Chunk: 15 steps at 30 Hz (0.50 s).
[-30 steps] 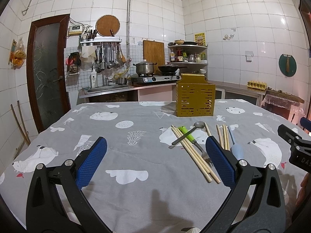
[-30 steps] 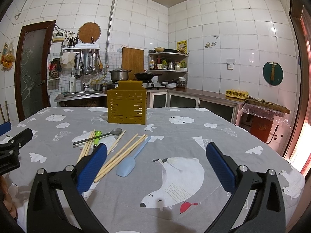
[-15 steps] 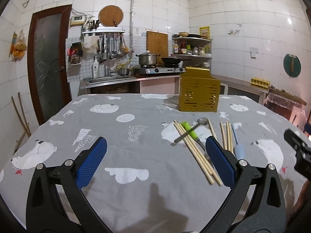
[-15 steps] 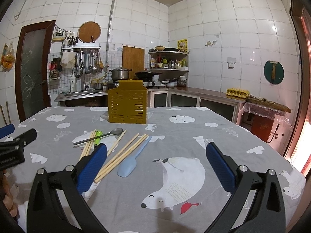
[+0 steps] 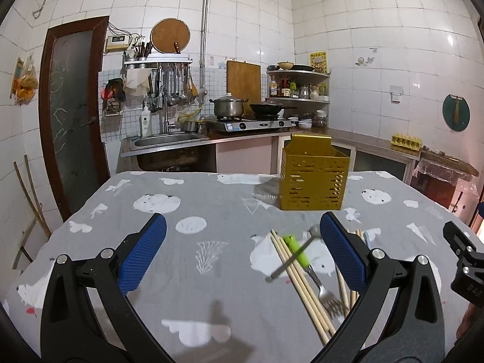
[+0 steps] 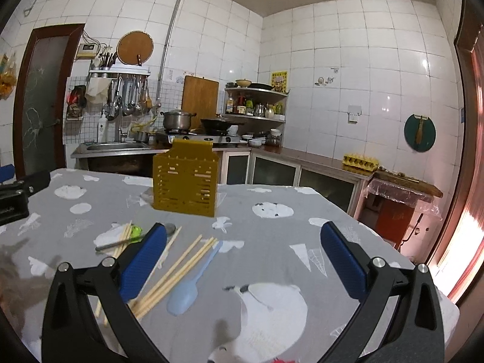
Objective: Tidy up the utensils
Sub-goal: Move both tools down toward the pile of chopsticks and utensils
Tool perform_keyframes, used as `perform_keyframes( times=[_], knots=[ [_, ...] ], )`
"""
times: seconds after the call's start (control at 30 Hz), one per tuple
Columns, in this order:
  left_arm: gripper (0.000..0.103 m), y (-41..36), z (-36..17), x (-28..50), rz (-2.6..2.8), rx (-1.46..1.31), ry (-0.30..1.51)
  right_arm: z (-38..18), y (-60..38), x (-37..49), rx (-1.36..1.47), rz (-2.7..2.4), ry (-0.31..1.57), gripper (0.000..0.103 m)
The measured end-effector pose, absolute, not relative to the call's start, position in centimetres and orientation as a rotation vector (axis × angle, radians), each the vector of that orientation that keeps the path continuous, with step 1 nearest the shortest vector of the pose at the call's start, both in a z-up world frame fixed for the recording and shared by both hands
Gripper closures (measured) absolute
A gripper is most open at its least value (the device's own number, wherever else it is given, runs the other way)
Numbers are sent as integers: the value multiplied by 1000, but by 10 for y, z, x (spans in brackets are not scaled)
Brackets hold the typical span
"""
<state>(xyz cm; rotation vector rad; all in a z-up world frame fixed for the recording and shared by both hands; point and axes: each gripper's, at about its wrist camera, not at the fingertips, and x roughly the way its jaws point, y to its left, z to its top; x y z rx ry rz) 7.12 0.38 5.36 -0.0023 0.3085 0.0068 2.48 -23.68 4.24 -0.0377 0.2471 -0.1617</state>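
Both grippers, left gripper, right gripper, spread wide, seemingly empty; above table

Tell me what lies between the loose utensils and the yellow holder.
Nothing: in both wrist views only bare printed tablecloth separates the utensils from the yellow holder.

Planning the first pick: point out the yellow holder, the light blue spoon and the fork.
yellow holder [image 6: 184, 189], right wrist view, front wall.
light blue spoon [image 6: 182, 297], right wrist view, bowl.
fork [image 5: 332, 304], left wrist view, tines.
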Motion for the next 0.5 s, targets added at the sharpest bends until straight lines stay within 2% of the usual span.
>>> perform_keyframes(
  times=[0.3,0.5],
  knots=[
    [5,8,63,119,28,3,363,51,-250,68,7,-167,295,4],
    [5,11,59,157,-6,-27,454,45,-253,107,30,-164,398,4]
  ],
)
